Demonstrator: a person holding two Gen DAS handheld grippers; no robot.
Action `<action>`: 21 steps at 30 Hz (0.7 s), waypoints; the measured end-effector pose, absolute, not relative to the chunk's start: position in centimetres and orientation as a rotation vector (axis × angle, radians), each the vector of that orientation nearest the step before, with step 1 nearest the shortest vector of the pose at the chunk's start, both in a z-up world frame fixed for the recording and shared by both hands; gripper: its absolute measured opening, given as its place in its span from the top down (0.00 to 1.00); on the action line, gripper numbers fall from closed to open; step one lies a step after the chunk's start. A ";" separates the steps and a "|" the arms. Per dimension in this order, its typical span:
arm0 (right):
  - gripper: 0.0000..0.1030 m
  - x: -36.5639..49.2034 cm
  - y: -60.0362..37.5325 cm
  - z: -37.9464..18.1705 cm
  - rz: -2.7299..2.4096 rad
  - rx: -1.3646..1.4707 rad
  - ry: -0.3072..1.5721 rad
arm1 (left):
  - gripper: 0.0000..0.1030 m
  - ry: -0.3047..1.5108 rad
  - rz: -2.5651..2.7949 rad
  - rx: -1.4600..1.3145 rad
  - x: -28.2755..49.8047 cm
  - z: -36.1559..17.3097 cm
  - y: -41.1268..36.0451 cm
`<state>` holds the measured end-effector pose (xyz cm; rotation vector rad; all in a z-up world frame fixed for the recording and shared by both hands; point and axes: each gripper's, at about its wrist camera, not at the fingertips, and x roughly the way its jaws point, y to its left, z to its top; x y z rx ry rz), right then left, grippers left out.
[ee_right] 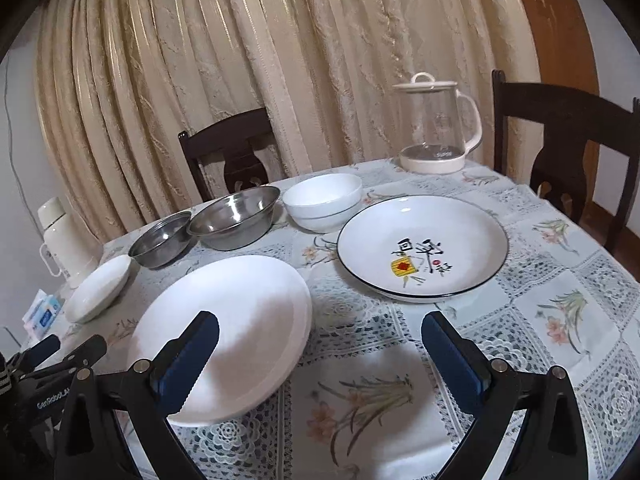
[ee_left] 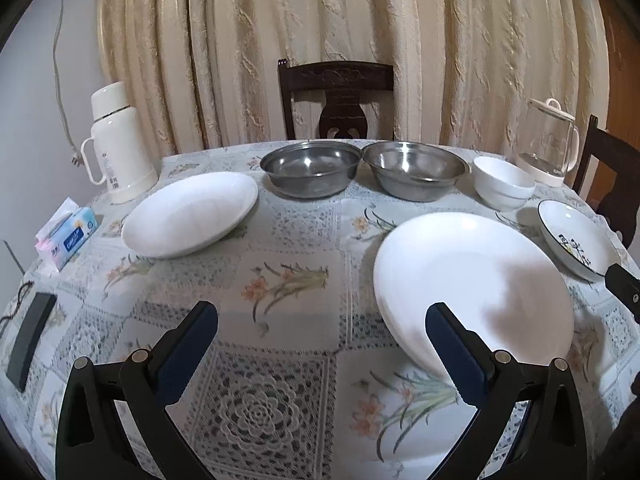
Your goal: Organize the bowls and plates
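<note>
A large white plate (ee_left: 472, 284) (ee_right: 224, 336) lies near the front of the table. A smaller white plate (ee_left: 192, 214) (ee_right: 98, 288) sits at the left. Two steel bowls (ee_left: 310, 170) (ee_left: 416, 168) (ee_right: 160, 240) (ee_right: 234, 216) stand at the back, beside stacked white bowls (ee_left: 502, 182) (ee_right: 322, 200). A dark-rimmed painted plate (ee_left: 576, 240) (ee_right: 422, 246) lies at the right. My left gripper (ee_left: 322, 320) is open above the cloth, its right finger over the large plate's edge. My right gripper (ee_right: 320, 332) is open, its left finger over that same plate.
A white thermos (ee_left: 120, 144) (ee_right: 64, 236), a tissue pack (ee_left: 68, 236) and a black remote (ee_left: 32, 340) occupy the table's left. A glass kettle (ee_left: 550, 140) (ee_right: 436, 124) stands at the back right. Dark chairs (ee_left: 338, 98) (ee_right: 568, 148) surround the table (ee_right: 560, 320).
</note>
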<state>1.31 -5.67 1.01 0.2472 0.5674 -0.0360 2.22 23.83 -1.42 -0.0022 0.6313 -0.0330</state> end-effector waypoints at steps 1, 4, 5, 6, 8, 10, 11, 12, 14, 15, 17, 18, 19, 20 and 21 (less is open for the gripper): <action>0.00 1.6 -5.8 1.0 -0.024 0.255 0.580 | 0.00 0.640 -0.045 -0.007 2.6 -1.3 23.9; 0.00 2.5 -6.0 0.6 0.010 0.283 0.621 | 0.00 0.686 -0.078 -0.044 3.6 -1.5 24.3; 0.00 2.8 -6.0 0.5 0.021 0.291 0.635 | 0.00 0.703 -0.087 -0.057 4.0 -1.6 24.5; 0.00 3.0 -5.9 0.3 0.029 0.295 0.645 | 0.00 0.723 -0.098 -0.075 4.5 -1.8 24.6; 0.01 3.5 -5.7 0.0 0.039 0.293 0.659 | 0.00 0.752 -0.109 -0.102 5.3 -2.2 24.9; 0.02 4.0 -5.4 -0.2 0.049 0.284 0.671 | 0.00 0.770 -0.113 -0.114 5.9 -2.6 24.9; 0.04 4.1 -5.3 -0.2 0.058 0.285 0.677 | 0.00 0.780 -0.117 -0.118 6.3 -2.9 24.9; 0.05 4.3 -5.2 -0.3 0.071 0.285 0.684 | 0.01 0.787 -0.121 -0.121 6.6 -3.1 24.9; 0.08 4.7 -4.9 -0.5 0.084 0.283 0.695 | 0.06 0.809 -0.144 -0.135 7.2 -3.5 25.0; 0.09 4.9 -4.8 -0.6 0.091 0.281 0.702 | 0.08 0.819 -0.153 -0.143 7.5 -3.7 24.9; 0.14 5.3 -4.7 -0.8 0.103 0.279 0.719 | 0.12 0.834 -0.168 -0.158 8.0 -4.0 24.9; 0.15 5.5 -4.6 -0.9 0.108 0.280 0.724 | 0.15 0.840 -0.176 -0.166 8.2 -4.1 24.9; 0.18 5.7 -4.6 -1.0 0.115 0.282 0.732 | 0.18 0.845 -0.183 -0.174 8.4 -4.2 24.9; 0.21 5.9 -4.5 -1.1 0.122 0.284 0.740 | 0.20 0.849 -0.194 -0.183 8.6 -4.2 24.9; 0.22 6.1 -4.5 -1.2 0.128 0.284 0.746 | 0.24 0.851 -0.202 -0.189 8.8 -4.3 24.9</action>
